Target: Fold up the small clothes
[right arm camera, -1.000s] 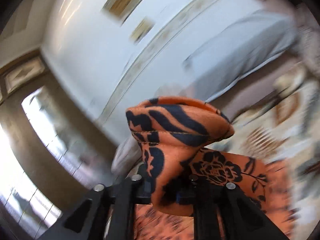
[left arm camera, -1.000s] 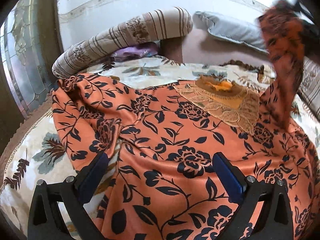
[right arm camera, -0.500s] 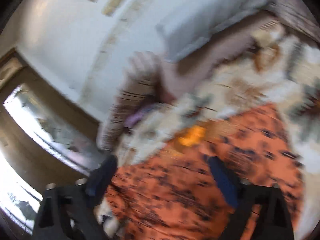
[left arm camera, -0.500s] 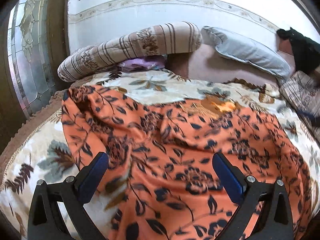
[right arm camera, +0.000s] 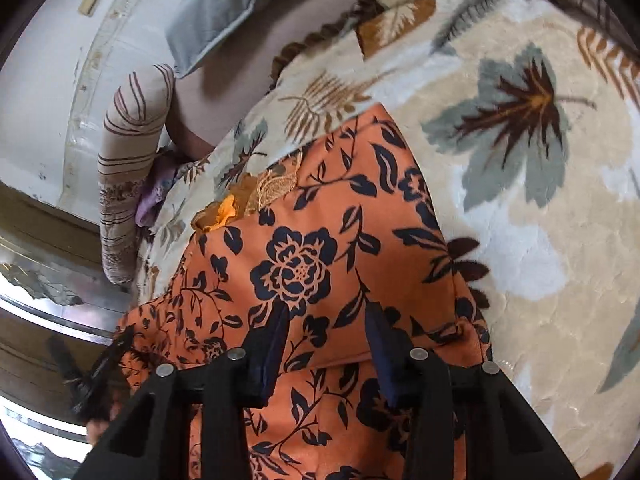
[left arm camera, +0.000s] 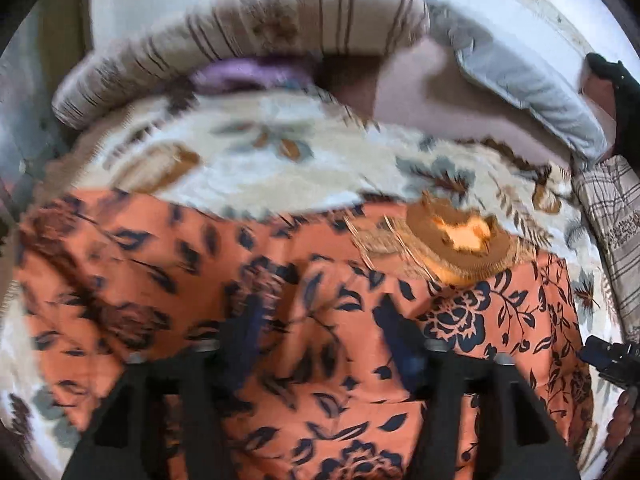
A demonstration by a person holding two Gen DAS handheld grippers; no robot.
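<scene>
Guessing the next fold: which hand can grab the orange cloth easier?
Probably right: the right gripper, jaws just closing, straddles a fold edge of the orange cloth. The left gripper, also closing, straddles only its middle.

Left gripper (left arm camera: 320,320): pitched steeply down, jaws partly apart and just closing, blurred; cloth lies beneath and between the fingers, no pinch visible.
Right gripper (right arm camera: 326,328): angled down, jaws narrower, just closing; cloth below, grip uncertain. Also visible at 4 o'clock in the left view.
</scene>
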